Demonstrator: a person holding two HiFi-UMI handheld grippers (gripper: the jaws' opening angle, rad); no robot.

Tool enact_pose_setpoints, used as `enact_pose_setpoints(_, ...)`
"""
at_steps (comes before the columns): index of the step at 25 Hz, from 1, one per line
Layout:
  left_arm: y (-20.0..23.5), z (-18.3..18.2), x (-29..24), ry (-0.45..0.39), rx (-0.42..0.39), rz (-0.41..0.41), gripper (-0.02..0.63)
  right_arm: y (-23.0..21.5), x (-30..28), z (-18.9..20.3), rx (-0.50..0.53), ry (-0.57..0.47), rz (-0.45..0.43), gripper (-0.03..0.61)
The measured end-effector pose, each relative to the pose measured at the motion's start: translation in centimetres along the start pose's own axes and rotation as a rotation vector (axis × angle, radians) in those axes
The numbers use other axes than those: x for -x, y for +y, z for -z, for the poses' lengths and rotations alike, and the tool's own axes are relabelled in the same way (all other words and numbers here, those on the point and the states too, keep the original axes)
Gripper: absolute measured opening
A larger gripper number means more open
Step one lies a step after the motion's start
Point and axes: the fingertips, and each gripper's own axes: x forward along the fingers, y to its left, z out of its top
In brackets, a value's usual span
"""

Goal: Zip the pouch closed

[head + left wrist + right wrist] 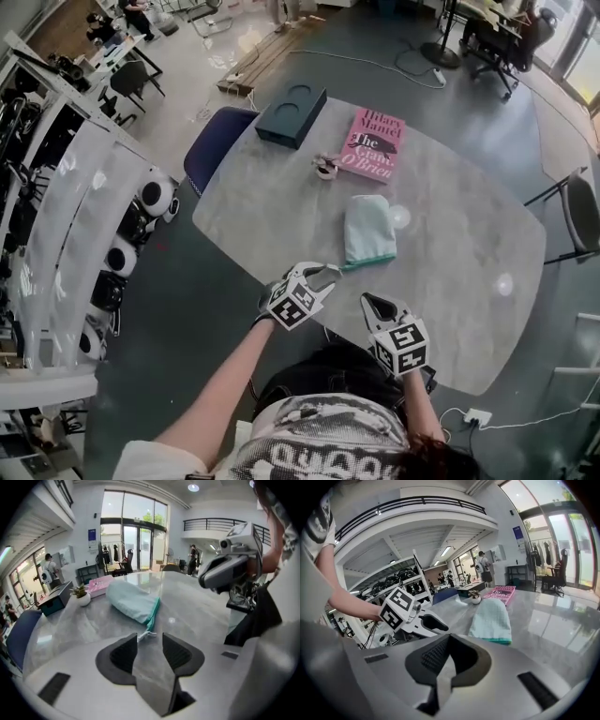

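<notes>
A pale mint pouch lies flat on the grey table, its darker teal zip edge toward me. In the left gripper view the pouch sits just ahead, and a small white zip pull sticks out at its near corner. My left gripper hovers at the table's near edge, open and empty, with the pull just beyond its tips. My right gripper is beside it to the right, a little short of the pouch. Its jaws meet at the tips with nothing between them.
Beyond the pouch lie a pink book, a small plant in a white pot and a dark box. A blue chair stands at the table's far left. White shelving runs along the left.
</notes>
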Motion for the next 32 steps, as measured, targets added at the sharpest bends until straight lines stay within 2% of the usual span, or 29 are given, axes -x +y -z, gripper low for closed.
enact_pose_setpoints(6, 1.6, 1.1, -3.5, 0.145, -0.132, 0.022, 0.156, -1.1, -0.3, 0.5, -0.006, 0.019, -0.029, 0.0)
enact_pose_setpoints(8, 2.1, 1.1, -4.1, 0.165, -0.16, 0.027, 0.106, -1.1, -0.5, 0.8, 0.005, 0.031, -0.039, 0.0)
enact_pose_setpoints(10, 2.1, 1.1, -4.4, 0.182, -0.174, 0.045, 0.101, -1.1, -0.8, 1.0, 0.016, 0.042, -0.045, 0.0)
enact_pose_setpoints(14, 1.4, 1.2, -4.4, 0.218, -0.218, 0.081, 0.037, -1.4, -1.4, 1.3, 0.012, 0.063, -0.039, 0.0)
enact_pose_setpoints(17, 0.9, 0.8, -3.7, 0.212, -0.228, 0.084, 0.031, -1.9, -2.1, 1.5, -0.003, 0.078, -0.028, 0.0)
enact_pose_setpoints(24, 0.1, 0.1, -2.6, 0.142, -0.17, 0.095, 0.026, -1.9, -5.9, 3.3, 0.025, 0.158, -0.021, 0.006)
enact_pose_setpoints(32, -0.6, -0.5, -1.8, 0.105, -0.212, 0.159, 0.025, -1.7, -9.4, 4.3, 0.057, 0.231, 0.022, 0.071)
